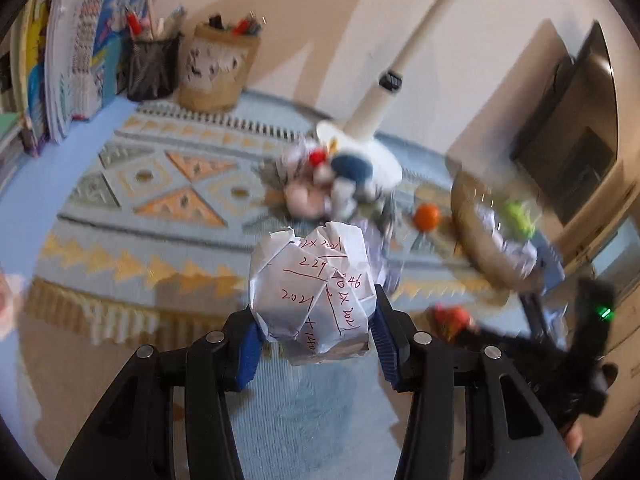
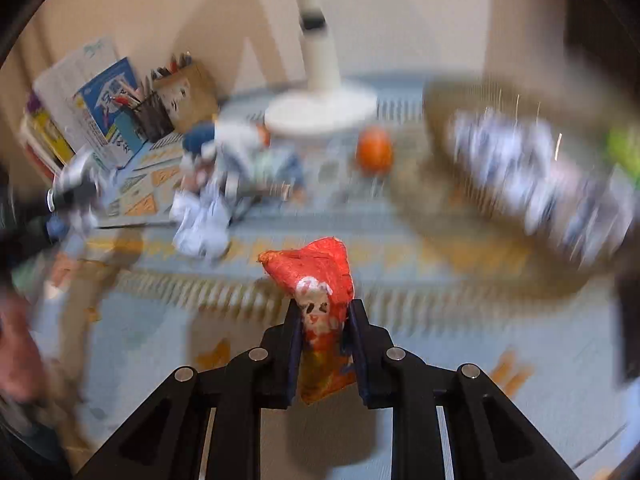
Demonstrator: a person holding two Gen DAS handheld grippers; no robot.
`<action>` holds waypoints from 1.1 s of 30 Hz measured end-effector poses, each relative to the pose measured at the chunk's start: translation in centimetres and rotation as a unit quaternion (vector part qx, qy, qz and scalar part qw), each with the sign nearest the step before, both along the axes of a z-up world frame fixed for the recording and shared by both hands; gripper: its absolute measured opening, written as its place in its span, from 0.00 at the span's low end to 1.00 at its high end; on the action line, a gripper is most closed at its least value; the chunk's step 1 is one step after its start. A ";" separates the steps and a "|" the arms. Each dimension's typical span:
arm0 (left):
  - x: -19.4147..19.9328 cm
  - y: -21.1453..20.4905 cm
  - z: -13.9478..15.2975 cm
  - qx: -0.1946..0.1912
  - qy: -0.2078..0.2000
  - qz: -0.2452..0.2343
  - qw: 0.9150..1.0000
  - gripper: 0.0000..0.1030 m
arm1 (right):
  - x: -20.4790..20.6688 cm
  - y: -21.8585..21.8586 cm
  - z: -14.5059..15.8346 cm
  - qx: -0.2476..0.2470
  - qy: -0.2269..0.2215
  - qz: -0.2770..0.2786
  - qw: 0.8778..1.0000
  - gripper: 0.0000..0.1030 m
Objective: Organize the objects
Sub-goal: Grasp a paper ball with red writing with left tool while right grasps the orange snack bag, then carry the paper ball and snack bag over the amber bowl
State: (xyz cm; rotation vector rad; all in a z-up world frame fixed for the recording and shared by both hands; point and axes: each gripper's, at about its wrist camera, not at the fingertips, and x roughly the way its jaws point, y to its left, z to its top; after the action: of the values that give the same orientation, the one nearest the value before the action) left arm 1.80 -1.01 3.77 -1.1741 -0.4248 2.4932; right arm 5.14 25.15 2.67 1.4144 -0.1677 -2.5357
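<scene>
At the lower centre of the left wrist view, the left hand-held gripper [image 1: 314,330] pinches a crumpled paper ball [image 1: 312,292] marked with red writing, held clear above the patterned mat [image 1: 152,200] on the counter. A basket [image 1: 480,240] of crumpled papers lies to the upper right of the frame, tilted and blurred; it is likely where the ball belongs.

In the right wrist view, the right hand-held gripper [image 2: 325,316] is pressed tight on a red wrapper [image 2: 320,280], whose long axis runs up along the fingers. The same basket [image 2: 440,200] sits right of centre, and seems nearer this hand. Both grippers point steeply downward.
</scene>
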 end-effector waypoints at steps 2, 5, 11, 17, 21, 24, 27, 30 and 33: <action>0.0 0.4 -1.3 -0.012 0.009 0.003 1.000 0.44 | 0.7 -1.1 -0.2 0.035 0.028 0.005 0.999 0.21; 0.6 0.1 -1.9 -0.029 0.033 0.008 0.999 0.45 | 1.1 -2.4 -0.5 0.034 0.040 0.044 0.998 0.32; 1.1 -0.3 -1.8 -0.014 0.050 0.007 0.999 0.48 | 1.3 -1.5 -1.2 0.052 0.085 0.057 0.993 0.74; 1.1 -0.2 -1.8 -0.015 0.049 0.002 0.999 0.48 | -0.4 -1.0 -2.7 0.040 0.040 0.052 0.997 0.77; 0.9 0.0 -1.9 -0.024 0.043 0.006 0.999 0.48 | -0.1 -2.0 -2.9 0.071 0.047 0.055 0.995 0.76; 0.9 -0.1 -1.9 -0.024 0.044 0.014 0.999 0.48 | 0.2 -3.0 -3.0 0.101 0.057 0.062 0.991 0.63; 0.8 -0.2 -2.0 -0.023 0.040 0.015 0.999 0.48 | 0.5 -3.2 -3.0 0.100 0.066 0.080 0.990 0.47; 0.8 -0.2 -2.0 -0.023 0.040 0.015 0.999 0.48 | 0.8 -3.5 -2.9 0.107 0.072 0.088 0.988 0.42; 0.9 -0.2 -2.0 -0.025 0.039 0.015 0.999 0.48 | 0.8 -3.4 -3.0 0.108 0.074 0.089 0.987 0.41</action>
State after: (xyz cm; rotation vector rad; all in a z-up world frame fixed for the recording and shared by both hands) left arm 2.67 -1.22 1.78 -1.0913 -0.3631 2.5795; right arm 5.97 21.71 -0.31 1.2412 0.2548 -2.5566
